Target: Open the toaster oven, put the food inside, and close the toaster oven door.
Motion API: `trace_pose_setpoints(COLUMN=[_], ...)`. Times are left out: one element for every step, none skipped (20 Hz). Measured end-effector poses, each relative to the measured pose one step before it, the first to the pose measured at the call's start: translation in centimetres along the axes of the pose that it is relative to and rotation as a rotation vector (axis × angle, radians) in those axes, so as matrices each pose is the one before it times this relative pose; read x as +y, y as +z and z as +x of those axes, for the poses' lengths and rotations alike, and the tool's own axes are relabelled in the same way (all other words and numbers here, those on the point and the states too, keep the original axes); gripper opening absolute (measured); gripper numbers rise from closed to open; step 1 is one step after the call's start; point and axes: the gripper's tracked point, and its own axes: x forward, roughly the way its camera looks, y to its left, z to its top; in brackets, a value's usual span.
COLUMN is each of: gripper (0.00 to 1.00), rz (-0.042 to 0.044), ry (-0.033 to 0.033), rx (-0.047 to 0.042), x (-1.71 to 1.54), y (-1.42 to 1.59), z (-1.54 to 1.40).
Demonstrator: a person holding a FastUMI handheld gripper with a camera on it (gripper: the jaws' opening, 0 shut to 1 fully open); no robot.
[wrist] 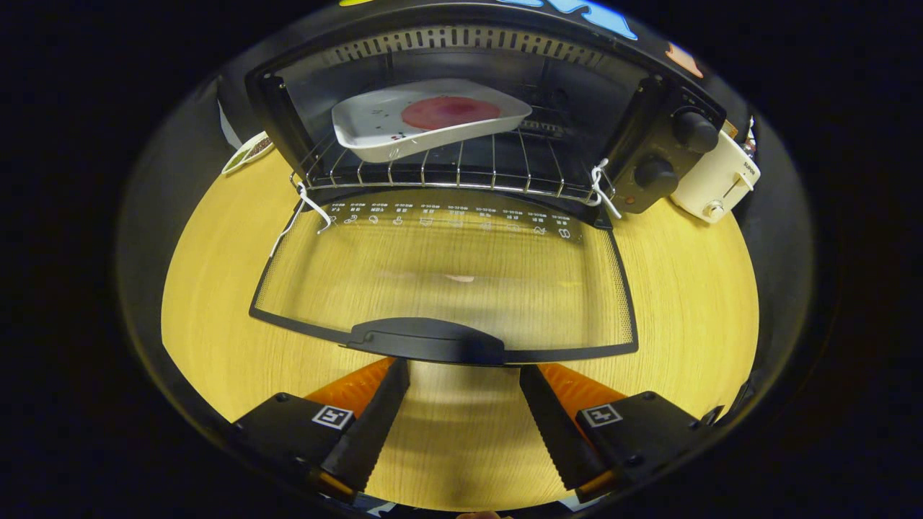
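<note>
The black toaster oven [649, 137] stands ahead with its glass door [447, 274] folded down flat toward me. A white dish [425, 119] with a round red food slice in it rests tilted on the wire rack [461, 169] inside. The door's black handle [429, 340] lies just ahead of my fingertips. My gripper [461, 367] is open, its tips just below the handle's edge, with bare wooden table between the fingers. Nothing is held.
The oven's two black knobs [678, 151] sit on its right panel. A white pop-up toaster [717, 180] stands right of the oven. A small plate [249, 151] with dark bits lies at the oven's left. The wooden table [216, 303] spreads on both sides of the door.
</note>
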Motion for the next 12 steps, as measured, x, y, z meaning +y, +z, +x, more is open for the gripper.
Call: trace_pose_setpoints(gripper=[0.97,0.98,0.98,0.98,0.98,0.98,0.98,0.98,0.98,0.98,0.98,0.98], rz=[0.00856,-0.00105,-0.00488,-0.0048,-0.0069,-0.01194,-0.01104,-0.00453,0.00052,0.00541,0.00685,0.0107], ry=[0.00222,0.00025,-0.00435,-0.00364,-0.00339,-0.00265,0.00029,0.00206,0.00599,0.00778,0.00925,0.00981], rx=[0.00299,0.00611,-0.00136,-0.00217,-0.00927,-0.0142,-0.01714,-0.01873,-0.01589,-0.01778,-0.01815,-0.029], x=[0.0,-0.004,-0.023,0.009,0.033,-0.015,-0.032,-0.017,-0.016,-0.021,0.038,0.018], y=[0.13,0.022,0.054,0.2,0.035,0.11,0.233,0.051,0.17,0.214,0.211,0.344], z=[-0.041,0.043,-0.135,-0.276,-0.29,-0.43,-0.524,-0.553,-0.563,-0.552,-0.645,-0.537])
